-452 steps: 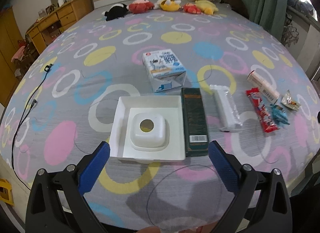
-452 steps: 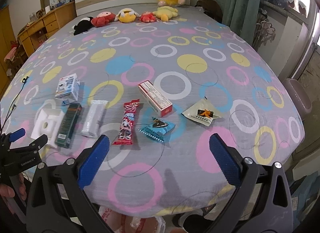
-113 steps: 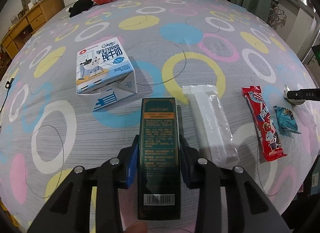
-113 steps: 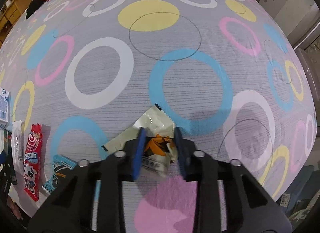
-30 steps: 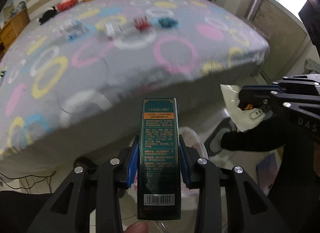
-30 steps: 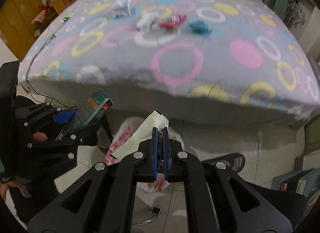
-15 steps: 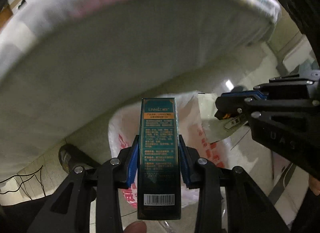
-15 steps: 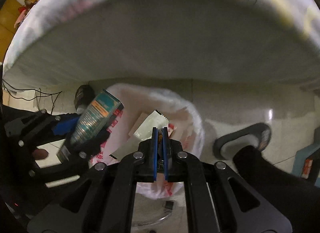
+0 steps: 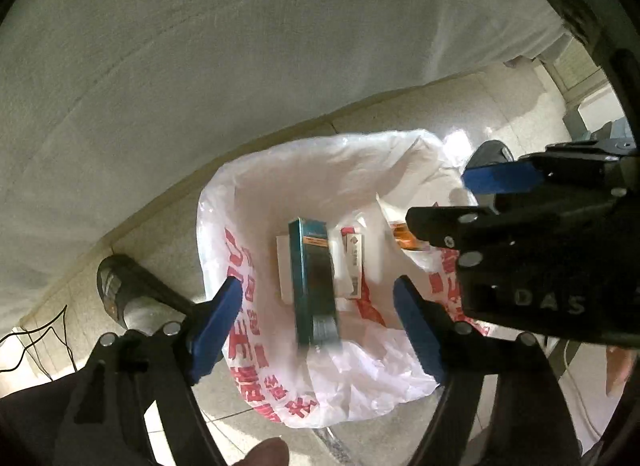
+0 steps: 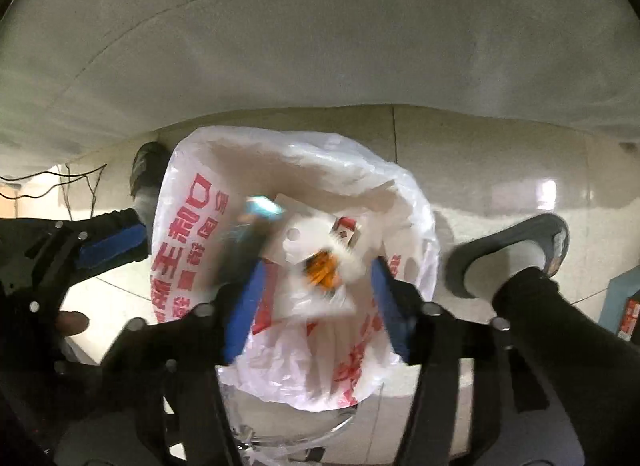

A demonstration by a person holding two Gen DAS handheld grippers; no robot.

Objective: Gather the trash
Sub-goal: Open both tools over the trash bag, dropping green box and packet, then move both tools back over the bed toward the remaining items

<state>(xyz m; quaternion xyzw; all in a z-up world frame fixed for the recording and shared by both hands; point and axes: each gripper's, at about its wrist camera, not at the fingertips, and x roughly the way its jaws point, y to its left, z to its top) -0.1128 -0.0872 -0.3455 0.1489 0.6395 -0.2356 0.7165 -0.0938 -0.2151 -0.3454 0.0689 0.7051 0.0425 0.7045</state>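
Observation:
A white plastic trash bag [image 9: 248, 201] with red print stands open on the floor beside the bed; it also shows in the right wrist view [image 10: 188, 201]. My left gripper [image 9: 318, 320] is open above it. The dark green box [image 9: 314, 282] is free of the jaws and drops into the bag, blurred. My right gripper [image 10: 316, 298] is open over the bag too. The pale wrapper with the orange print [image 10: 324, 272] falls between its jaws, blurred. The right gripper also shows in the left wrist view [image 9: 500, 181].
White and red-and-white packaging [image 9: 352, 254] lies inside the bag. The bed's side [image 9: 200, 45] hangs just behind the bag. A dark slipper [image 9: 120, 290] lies left of the bag, and a foot in a grey slipper [image 10: 516, 254] stands right of it. Cables [image 9: 36, 346] lie at the left.
Both grippers have opened above the bag. The green box has left my left gripper and the wrapper has left my right gripper; both are dropping into the bag.

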